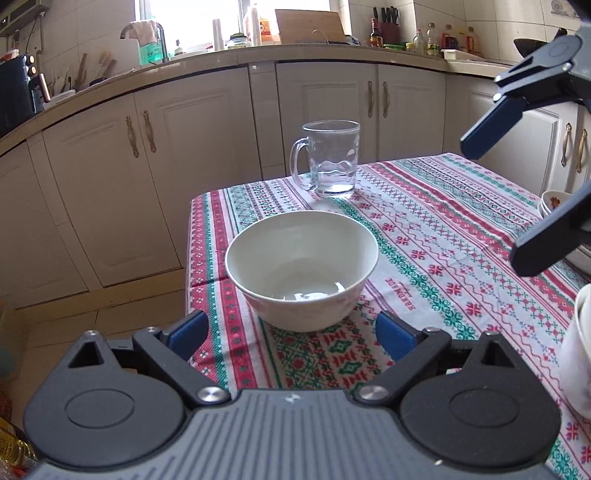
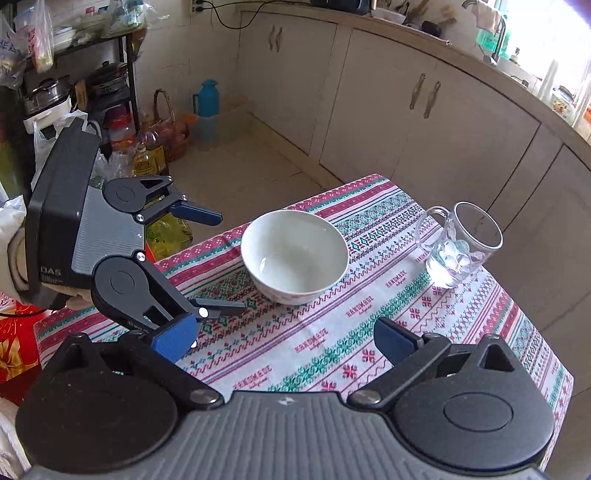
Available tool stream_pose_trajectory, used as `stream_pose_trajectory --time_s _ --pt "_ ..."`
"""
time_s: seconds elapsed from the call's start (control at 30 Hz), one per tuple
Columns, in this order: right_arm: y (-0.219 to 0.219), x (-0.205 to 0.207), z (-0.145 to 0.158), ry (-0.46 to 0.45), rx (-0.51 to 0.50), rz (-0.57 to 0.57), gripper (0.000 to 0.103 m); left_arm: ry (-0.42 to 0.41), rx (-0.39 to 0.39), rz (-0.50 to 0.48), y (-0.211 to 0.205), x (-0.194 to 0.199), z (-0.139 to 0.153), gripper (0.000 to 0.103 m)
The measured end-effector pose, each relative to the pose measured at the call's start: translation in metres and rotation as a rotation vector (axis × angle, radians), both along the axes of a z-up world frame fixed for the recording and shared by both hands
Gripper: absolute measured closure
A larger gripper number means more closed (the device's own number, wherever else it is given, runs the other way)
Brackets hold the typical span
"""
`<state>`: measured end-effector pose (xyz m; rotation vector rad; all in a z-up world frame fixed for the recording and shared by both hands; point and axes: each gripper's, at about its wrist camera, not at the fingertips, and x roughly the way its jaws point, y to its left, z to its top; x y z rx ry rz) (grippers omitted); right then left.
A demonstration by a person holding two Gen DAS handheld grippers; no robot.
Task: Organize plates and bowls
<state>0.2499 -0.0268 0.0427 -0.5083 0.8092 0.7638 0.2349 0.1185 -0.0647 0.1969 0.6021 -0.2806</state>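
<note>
White bowl [image 1: 301,267] sits upright on patterned tablecloth [image 1: 443,236] near the table's corner, glass mug [image 1: 330,158] behind it. Left gripper [image 1: 291,334] lined up w/ bowl, jaws wide, nothing btwn pads, prob pre-grasp. Right gripper [image 2: 284,338] also open, empty, hovering over cloth, clear of the bowl.

Cream cabinets [image 1: 207,155] with brass-coloured handles run under a pale countertop [image 1: 229,55] that curves round the kitchen, and a bright window [image 1: 192,18] above the tap floods it with daylight. The floor [image 2: 236,166] is pale tile (oil bottles and a wicker basket stand on it by a dark metal shelf rack [image 2: 125,59]). White tiles cover the walls [image 1: 443,14].
</note>
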Motion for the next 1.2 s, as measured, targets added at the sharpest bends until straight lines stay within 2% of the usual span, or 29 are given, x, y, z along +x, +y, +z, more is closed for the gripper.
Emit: stream_pose_trajectory --time_s 0.47,0.8,0.93,1.2 --pt "0.028 0.062 -0.021 0.121 -0.003 0.048 0.0 -0.022 0.056 -0.005 -0.013 0.022 -0.011 0.006" --pt "0.032 0.101 -0.038 0.193 0.047 -0.011 0.005 -0.054 0.014 -0.031 -0.013 0.028 -0.009 0.007" --pt "0.031 0.114 -0.046 0.223 0.069 -0.029 0.012 -0.054 -0.01 -0.035 -0.009 0.028 -0.009 0.007" --pt "0.032 0.129 -0.055 0.258 0.092 -0.054 0.017 -0.035 -0.074 -0.037 -0.002 0.033 -0.009 0.008"
